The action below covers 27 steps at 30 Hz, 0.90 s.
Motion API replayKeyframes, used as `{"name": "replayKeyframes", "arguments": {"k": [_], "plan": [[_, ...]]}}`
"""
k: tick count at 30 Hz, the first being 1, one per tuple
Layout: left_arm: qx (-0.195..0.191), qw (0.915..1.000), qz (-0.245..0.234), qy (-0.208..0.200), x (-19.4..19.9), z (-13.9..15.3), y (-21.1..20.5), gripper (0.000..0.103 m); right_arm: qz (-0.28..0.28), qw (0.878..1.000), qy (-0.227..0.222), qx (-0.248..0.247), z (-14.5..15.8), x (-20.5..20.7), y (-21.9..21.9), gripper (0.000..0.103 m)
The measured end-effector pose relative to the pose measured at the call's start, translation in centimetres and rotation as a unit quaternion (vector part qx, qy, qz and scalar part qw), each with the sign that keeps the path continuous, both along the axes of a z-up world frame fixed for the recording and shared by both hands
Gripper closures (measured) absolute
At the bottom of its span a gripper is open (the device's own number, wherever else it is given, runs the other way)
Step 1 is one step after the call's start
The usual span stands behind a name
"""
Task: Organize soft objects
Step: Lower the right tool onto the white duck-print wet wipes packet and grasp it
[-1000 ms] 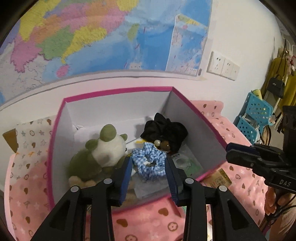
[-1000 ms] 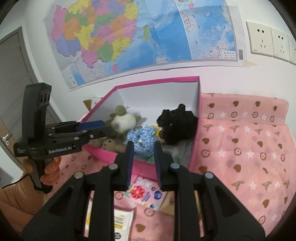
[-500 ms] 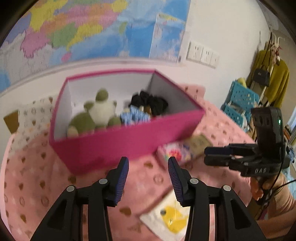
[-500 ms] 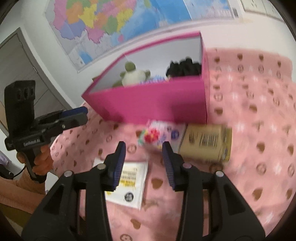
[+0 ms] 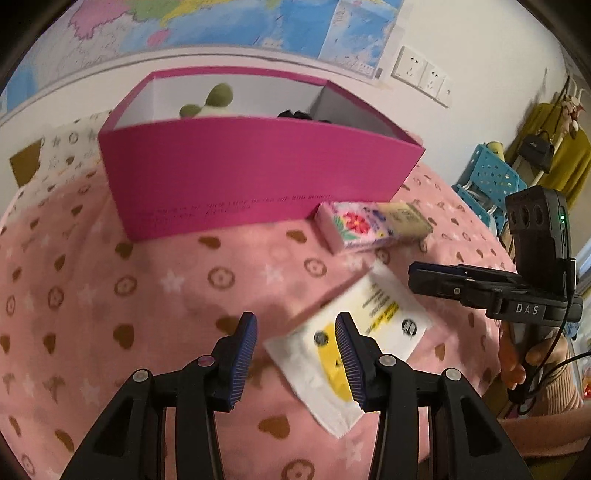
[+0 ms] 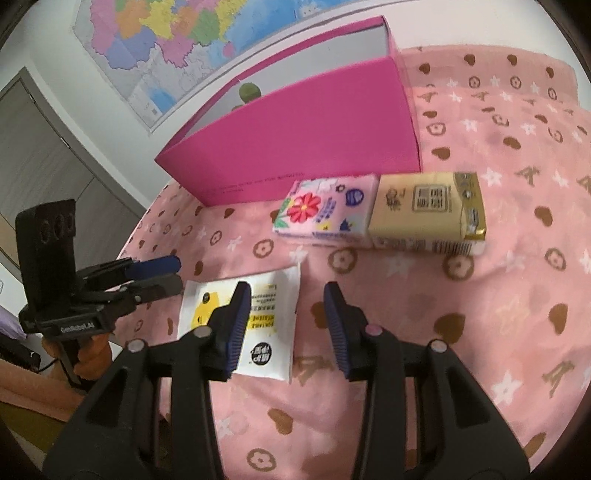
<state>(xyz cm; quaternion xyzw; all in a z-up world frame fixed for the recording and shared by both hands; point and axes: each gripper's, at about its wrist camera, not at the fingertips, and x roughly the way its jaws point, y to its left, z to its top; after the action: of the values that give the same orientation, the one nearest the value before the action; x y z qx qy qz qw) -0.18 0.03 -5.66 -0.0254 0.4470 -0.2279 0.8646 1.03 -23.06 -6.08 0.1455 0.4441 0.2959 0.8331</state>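
A pink box (image 5: 255, 173) (image 6: 314, 136) stands at the back of the pink cloth. A green and white plush toy (image 5: 212, 101) and something black peek over its rim. A white and yellow wipe pack (image 5: 351, 347) (image 6: 251, 325) lies flat in front. A floral tissue pack (image 5: 354, 225) (image 6: 325, 212) and a gold tissue pack (image 6: 424, 216) lie beside the box. My left gripper (image 5: 295, 354) is open and empty, just above the wipe pack's left edge. My right gripper (image 6: 288, 325) is open and empty, over the wipe pack's right edge.
A pink patterned cloth (image 6: 498, 295) covers the surface. A wall with a map (image 5: 221, 22) and sockets (image 5: 421, 74) lies behind the box. Blue plastic baskets (image 5: 491, 177) and hanging clothes stand at the far right. A door (image 6: 33, 147) is at the left.
Both grippers have drawn back from over the box and dropped low over the cloth. The right gripper has opened wider. The wipe pack and tissue packs have come into view.
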Motion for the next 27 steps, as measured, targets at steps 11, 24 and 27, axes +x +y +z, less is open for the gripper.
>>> {"name": "replayKeyframes", "arguments": {"k": [11, 24, 27], "plan": [[-0.02, 0.9997, 0.0, 0.017, -2.1, -0.6, 1.0, 0.058, 0.007, 1.0, 0.005, -0.011, -0.7, -0.6, 1.0, 0.06], [-0.049, 0.9952, -0.052, 0.066, -3.3, -2.4, -0.5, 0.052, 0.023, 1.0, 0.011, -0.009, -1.3, -1.2, 2.0, 0.06], [-0.056, 0.9947, -0.052, 0.069, -2.9, -2.4, -0.5, 0.051, 0.025, 1.0, 0.011, -0.007, -1.2, -1.3, 2.1, 0.059]]}}
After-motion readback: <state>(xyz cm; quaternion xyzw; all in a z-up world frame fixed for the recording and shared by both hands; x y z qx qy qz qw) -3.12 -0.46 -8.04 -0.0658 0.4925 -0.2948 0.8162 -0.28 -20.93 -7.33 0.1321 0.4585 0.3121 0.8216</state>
